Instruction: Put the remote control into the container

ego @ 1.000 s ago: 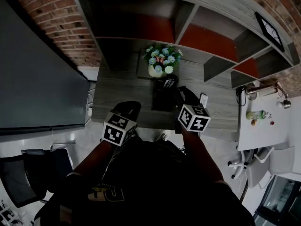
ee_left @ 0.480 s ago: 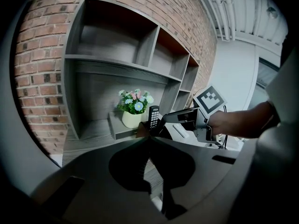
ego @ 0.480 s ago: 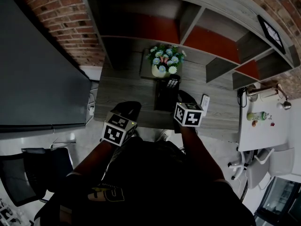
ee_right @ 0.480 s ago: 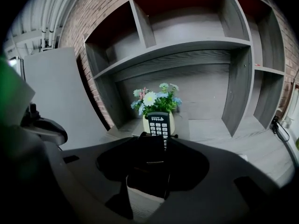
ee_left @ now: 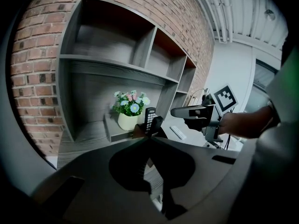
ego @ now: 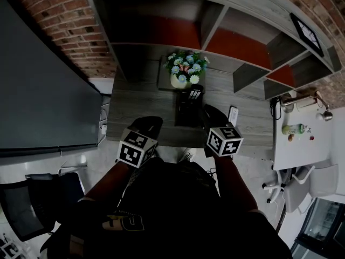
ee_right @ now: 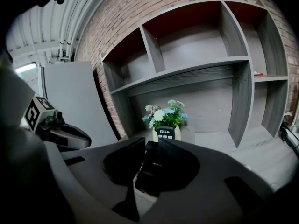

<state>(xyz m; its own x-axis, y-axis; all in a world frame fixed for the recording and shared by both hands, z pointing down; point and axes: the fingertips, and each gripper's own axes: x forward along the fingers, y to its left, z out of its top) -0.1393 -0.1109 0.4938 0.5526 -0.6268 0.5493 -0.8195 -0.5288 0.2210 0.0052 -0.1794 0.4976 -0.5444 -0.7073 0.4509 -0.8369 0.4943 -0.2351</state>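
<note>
A black remote control (ego: 193, 94) stands upright in the black container (ego: 188, 112) on the grey table, in front of the flower pot. In the right gripper view the remote (ee_right: 165, 133) sticks up above the container (ee_right: 148, 171). My right gripper (ego: 211, 111) hangs just right of the container, apart from it. Its jaws have just been closing, with a gap still showing and nothing between them. My left gripper (ego: 148, 122) hovers at the table's front edge, left of the container, its tips together and empty. In the left gripper view the remote (ee_left: 149, 118) shows beyond the jaws.
A pot of flowers (ego: 185, 69) stands behind the container under the grey shelf unit (ego: 226, 31). A white remote (ego: 233, 114) lies on the table to the right. A dark screen (ego: 43, 90) fills the left; a white side table (ego: 302, 144) with a bottle stands on the right.
My right gripper went in close to the container half a second ago, then drew back toward me and to the right. The remote stays in the container. The left gripper has not moved.
</note>
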